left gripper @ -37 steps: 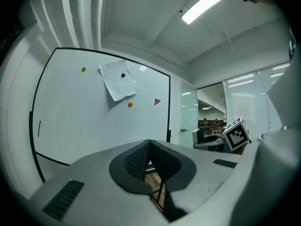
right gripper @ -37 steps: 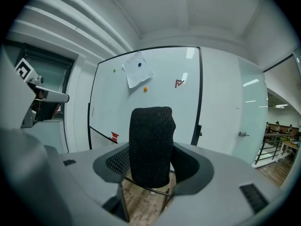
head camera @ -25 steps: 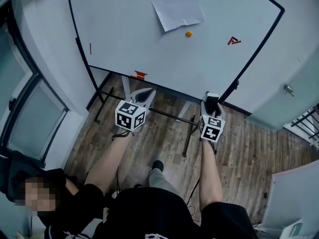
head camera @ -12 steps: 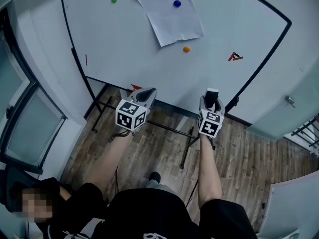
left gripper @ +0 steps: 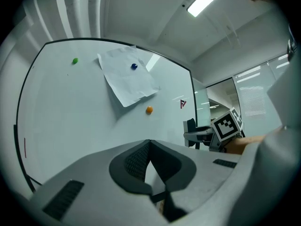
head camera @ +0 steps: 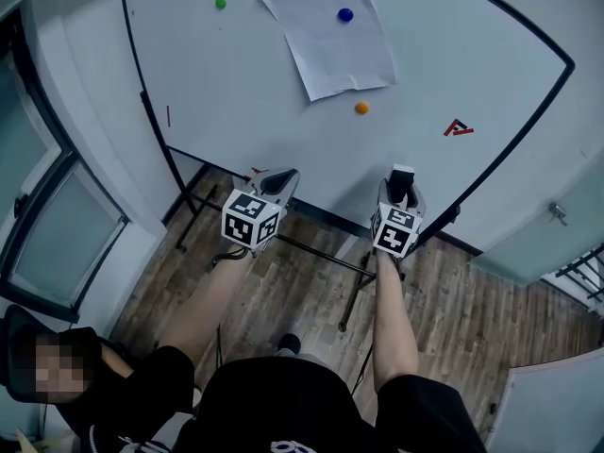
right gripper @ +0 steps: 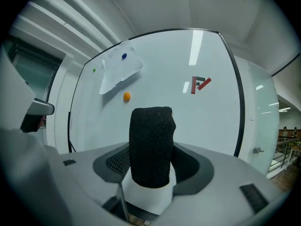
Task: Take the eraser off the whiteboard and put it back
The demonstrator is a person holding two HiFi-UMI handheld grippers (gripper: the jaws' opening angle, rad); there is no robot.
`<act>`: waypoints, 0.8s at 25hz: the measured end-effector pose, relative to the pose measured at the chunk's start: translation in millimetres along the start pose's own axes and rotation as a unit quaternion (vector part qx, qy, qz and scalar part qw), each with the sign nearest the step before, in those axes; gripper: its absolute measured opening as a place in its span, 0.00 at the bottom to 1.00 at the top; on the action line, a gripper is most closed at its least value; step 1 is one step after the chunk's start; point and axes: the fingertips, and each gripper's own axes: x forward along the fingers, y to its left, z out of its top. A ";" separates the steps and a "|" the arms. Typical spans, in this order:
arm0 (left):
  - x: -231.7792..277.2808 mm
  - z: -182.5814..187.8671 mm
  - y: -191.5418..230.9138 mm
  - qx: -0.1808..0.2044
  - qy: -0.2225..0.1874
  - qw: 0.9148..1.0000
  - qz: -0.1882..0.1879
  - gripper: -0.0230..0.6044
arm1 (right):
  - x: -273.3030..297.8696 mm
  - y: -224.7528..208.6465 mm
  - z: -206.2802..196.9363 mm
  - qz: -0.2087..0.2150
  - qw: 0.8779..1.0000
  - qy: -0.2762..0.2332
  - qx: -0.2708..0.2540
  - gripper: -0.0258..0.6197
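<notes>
The whiteboard (head camera: 255, 92) stands in front of me, and both grippers sit at its lower edge. My right gripper (head camera: 402, 185) is shut on the eraser (head camera: 403, 177). In the right gripper view the eraser (right gripper: 150, 135) shows a black felt face on a white body, upright between the jaws of the right gripper (right gripper: 150, 161). My left gripper (head camera: 275, 179) is to its left. In the left gripper view the left gripper (left gripper: 149, 142) has its jaws closed tip to tip, with nothing between them. The right gripper (left gripper: 200, 133) also shows there, off to the right.
A sheet of paper (head camera: 330, 36) hangs under a blue magnet (head camera: 345, 14). An orange magnet (head camera: 361, 108), a green magnet (head camera: 220, 3) and a red mark (head camera: 459, 128) are also on the board. The board's stand legs (head camera: 354, 286) rest on wooden floor. A person (head camera: 57, 376) is at lower left.
Both grippers have come nearer the whiteboard's lower edge, and the board sits lower in the head view. The eraser stays in the right gripper.
</notes>
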 end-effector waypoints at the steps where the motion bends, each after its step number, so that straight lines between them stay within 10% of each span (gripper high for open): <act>1: 2.4 -0.2 1.3 -0.001 0.000 1.000 0.002 0.06 | 3.9 0.8 1.2 0.002 1.000 -0.001 0.001 0.45; 20: 41.9 -2.0 37.2 -0.003 0.007 1.000 -0.020 0.06 | 52.3 16.3 10.2 -0.010 1.000 0.004 0.014 0.45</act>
